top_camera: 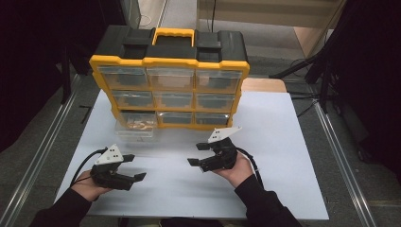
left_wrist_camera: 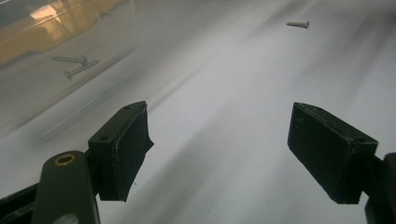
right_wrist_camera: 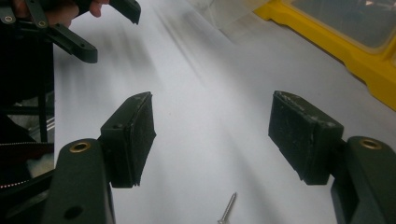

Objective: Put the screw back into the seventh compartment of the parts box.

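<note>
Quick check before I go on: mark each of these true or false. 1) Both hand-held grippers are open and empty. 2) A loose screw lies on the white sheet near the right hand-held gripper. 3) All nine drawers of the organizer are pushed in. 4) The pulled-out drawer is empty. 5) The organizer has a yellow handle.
1) True: the left hand-held gripper and right hand-held gripper hold nothing.
2) True: a screw lies on the white sheet just before its jaws.
3) False: the bottom-left drawer of the organizer is pulled out.
4) False: screws lie inside.
5) True: yellow handle.
</note>
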Motion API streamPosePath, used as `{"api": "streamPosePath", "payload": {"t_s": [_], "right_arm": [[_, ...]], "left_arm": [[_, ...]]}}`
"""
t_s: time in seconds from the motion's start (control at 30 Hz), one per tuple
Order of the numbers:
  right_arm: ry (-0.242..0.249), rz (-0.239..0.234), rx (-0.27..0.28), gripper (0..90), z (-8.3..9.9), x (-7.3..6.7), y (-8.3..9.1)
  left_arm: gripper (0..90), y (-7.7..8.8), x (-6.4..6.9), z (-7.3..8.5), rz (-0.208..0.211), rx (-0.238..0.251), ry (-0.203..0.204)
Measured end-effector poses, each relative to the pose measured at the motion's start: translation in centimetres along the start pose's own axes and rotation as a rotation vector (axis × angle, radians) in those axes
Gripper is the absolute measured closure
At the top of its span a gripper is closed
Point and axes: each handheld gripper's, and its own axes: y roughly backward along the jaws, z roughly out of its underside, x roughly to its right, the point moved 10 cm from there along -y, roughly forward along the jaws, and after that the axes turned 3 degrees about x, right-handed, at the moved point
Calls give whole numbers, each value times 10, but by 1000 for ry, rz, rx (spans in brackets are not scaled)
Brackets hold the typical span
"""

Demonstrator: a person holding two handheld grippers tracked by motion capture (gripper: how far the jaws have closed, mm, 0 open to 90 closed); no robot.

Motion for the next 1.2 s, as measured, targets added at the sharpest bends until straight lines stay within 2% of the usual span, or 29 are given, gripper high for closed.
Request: {"api": "streamPosePath", "payload": {"t_s": [0.4, 0.7, 0.9, 1.2], "right_arm": [[-25, 32, -29, 336, 21, 0, 1], [-9, 54, -53, 346, 32, -1, 0], [-24, 79, -62, 366, 39, 1, 0], [-30, 120, -99, 444, 51, 6, -4]], "left_arm": [[207, 0, 0, 0, -2, 3, 2], [207, 0, 0, 0, -3, 4, 3], [207, -1, 1, 0, 0, -4, -3], [207, 0, 0, 0, -3, -1, -3]]}}
